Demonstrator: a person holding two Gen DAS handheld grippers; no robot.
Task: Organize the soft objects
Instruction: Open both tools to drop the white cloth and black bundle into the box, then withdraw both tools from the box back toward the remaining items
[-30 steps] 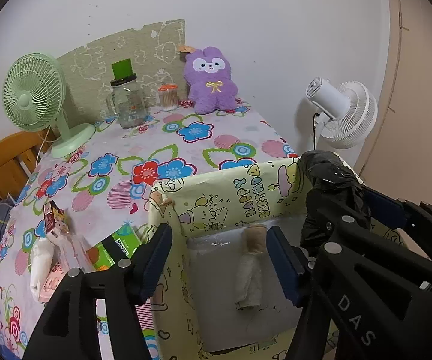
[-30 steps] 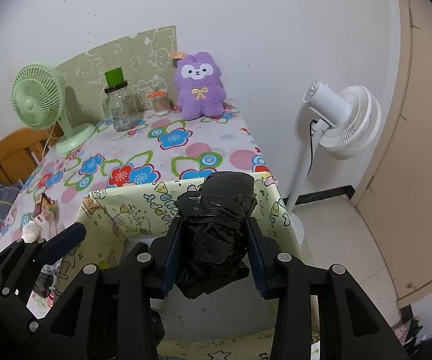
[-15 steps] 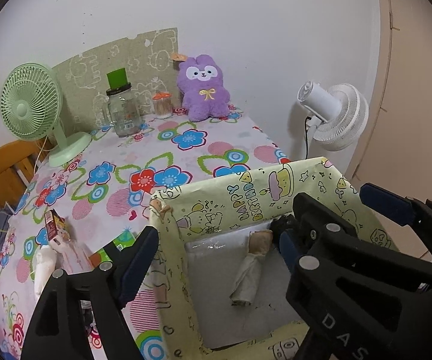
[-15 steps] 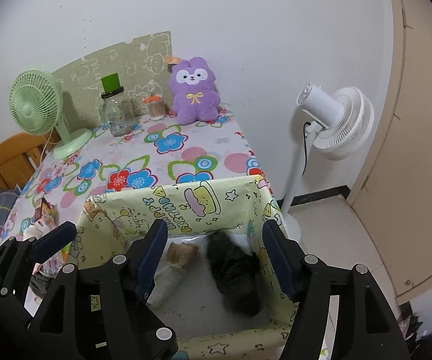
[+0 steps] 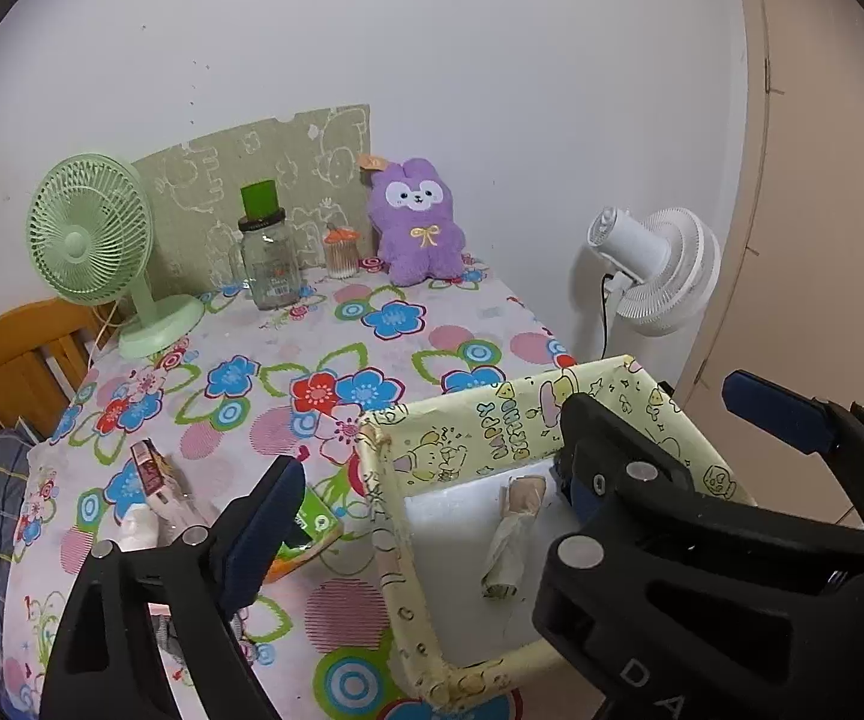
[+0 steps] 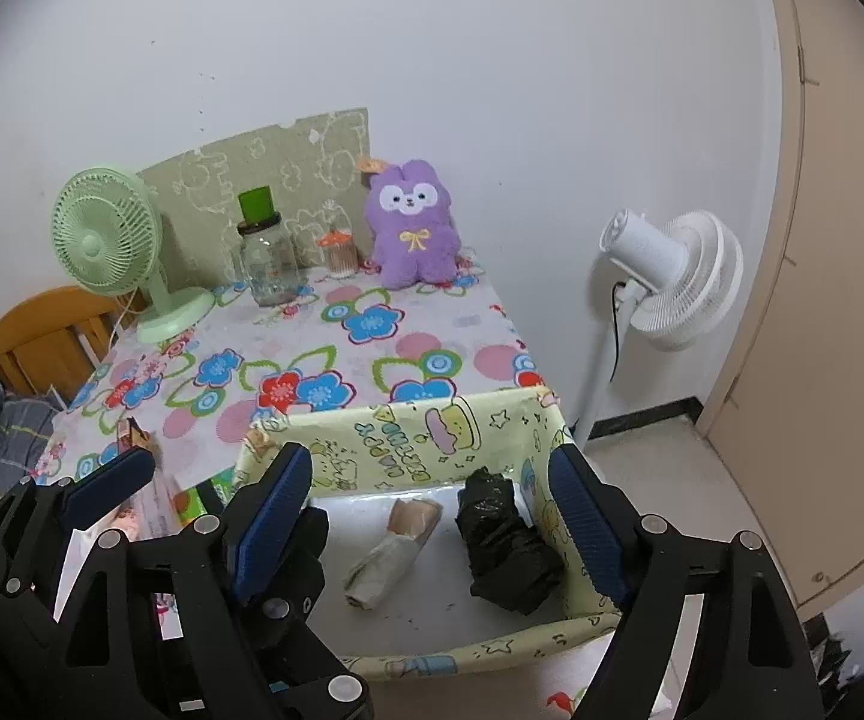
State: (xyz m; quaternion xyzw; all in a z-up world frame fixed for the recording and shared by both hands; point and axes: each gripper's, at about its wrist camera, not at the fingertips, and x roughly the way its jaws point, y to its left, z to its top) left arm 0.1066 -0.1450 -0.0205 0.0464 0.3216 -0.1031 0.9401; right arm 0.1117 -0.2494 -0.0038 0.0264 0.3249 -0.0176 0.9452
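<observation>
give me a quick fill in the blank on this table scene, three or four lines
1. The black bundle lies inside the ____ box.
2. Beside it in the box lies a rolled ____ cloth.
3. The purple plush sits upright against the ____.
4. The right gripper holds ____.

Missing words: yellow; beige; wall; nothing

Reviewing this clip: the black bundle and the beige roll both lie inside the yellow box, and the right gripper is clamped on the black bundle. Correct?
Not quite. In the right wrist view the right gripper is open, its jaws having just been opening, and it holds nothing. The black bundle lies free beside the beige roll inside the yellow box.
</observation>
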